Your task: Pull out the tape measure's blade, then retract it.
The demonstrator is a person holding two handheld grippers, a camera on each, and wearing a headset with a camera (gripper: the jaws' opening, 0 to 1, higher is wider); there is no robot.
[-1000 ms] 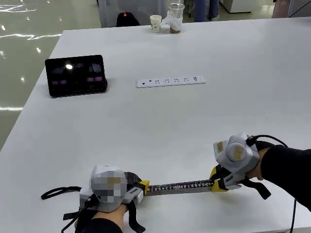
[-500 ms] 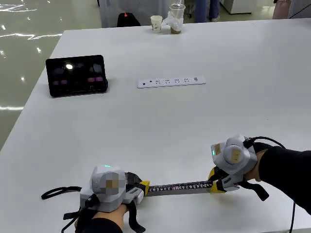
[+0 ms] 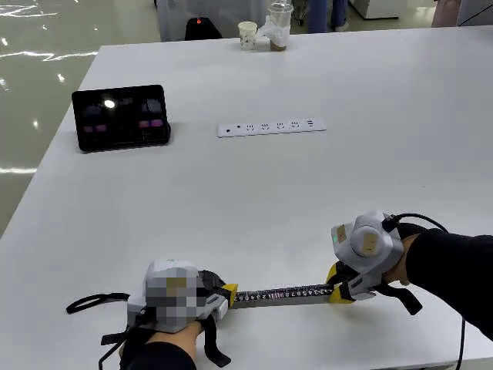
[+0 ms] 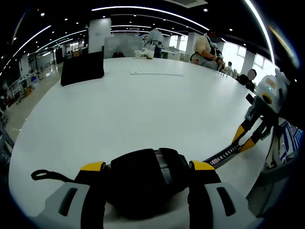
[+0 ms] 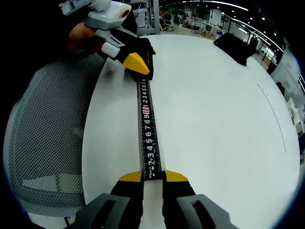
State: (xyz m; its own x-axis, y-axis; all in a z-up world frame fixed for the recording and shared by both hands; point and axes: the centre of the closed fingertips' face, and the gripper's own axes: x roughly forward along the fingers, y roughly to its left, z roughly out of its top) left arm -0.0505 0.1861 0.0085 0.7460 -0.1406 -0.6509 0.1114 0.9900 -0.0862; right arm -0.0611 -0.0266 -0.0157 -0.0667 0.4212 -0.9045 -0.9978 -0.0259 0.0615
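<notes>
The black tape measure case (image 4: 145, 179) rests on the white table (image 3: 308, 193) near its front edge, with my left gripper (image 4: 147, 166) shut on it between its yellow-tipped jaws. The numbered blade (image 5: 147, 129) stretches flat along the table from the case (image 3: 209, 284) to my right gripper (image 5: 152, 175), which is shut on the blade's end. In the head view the left gripper (image 3: 222, 297) sits at the lower left, the right gripper (image 3: 336, 291) at the lower right, and the blade (image 3: 281, 294) runs between them.
A dark tablet (image 3: 121, 117) stands at the far left and a white power strip (image 3: 271, 127) lies mid-table. Cups (image 3: 247, 35) stand at the far edge. A black strap (image 3: 92, 302) trails left of the case. A mesh chair (image 5: 43, 143) sits beside the table's near edge.
My right gripper has moved a little to the left toward the case, so slightly less blade shows between the grippers. The left gripper stays in place.
</notes>
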